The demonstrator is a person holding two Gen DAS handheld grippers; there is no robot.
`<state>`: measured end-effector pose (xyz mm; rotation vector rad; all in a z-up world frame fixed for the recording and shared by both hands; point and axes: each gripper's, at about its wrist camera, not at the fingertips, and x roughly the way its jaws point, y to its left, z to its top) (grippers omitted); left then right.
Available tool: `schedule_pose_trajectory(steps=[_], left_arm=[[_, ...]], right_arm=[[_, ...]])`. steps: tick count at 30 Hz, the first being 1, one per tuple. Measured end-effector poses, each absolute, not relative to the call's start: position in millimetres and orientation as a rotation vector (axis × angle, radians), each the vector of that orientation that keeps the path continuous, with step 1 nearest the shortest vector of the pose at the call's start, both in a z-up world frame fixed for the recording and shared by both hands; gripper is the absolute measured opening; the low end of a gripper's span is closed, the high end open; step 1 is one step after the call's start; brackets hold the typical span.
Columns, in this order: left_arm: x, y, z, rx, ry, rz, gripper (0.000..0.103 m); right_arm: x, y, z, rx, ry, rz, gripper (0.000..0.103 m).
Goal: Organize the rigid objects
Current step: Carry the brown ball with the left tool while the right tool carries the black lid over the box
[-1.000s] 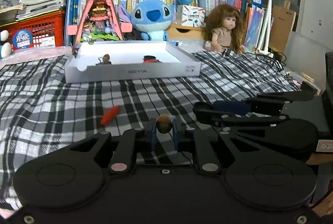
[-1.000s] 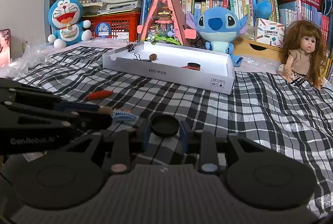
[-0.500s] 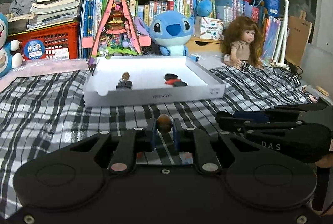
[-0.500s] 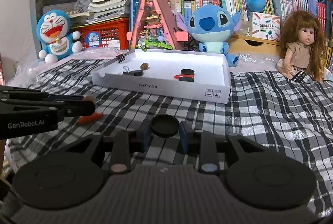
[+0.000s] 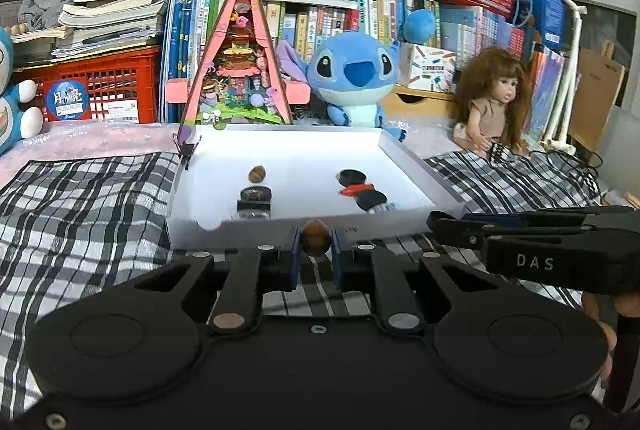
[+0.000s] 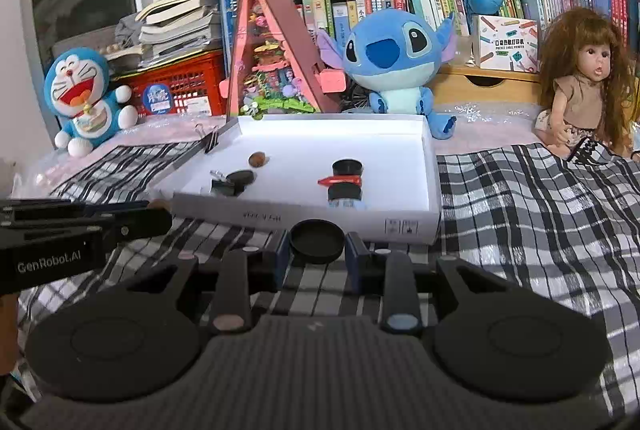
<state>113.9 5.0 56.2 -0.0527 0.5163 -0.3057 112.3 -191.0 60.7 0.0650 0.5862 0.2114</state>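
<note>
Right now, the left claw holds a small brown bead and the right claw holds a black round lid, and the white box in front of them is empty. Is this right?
Not quite. The white box is not empty: the right wrist view shows a brown bead, black lids and a red piece inside. The left claw does hold a small brown bead, and the right claw a black round lid.

my right gripper (image 6: 317, 255) is clamped on a black round lid (image 6: 317, 240), just short of the white tray (image 6: 304, 216). the tray holds a brown bead (image 6: 257, 159).
</note>
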Motion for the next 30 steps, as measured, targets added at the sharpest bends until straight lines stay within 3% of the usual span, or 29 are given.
schedule_pose_trajectory(steps=[30], left_arm=[[262.3, 18.5, 64.3, -0.152, 0.650, -0.246, 0.015]], right_arm=[[239.5, -203.9, 87.5, 0.258, 0.693, 0.174, 0.036]])
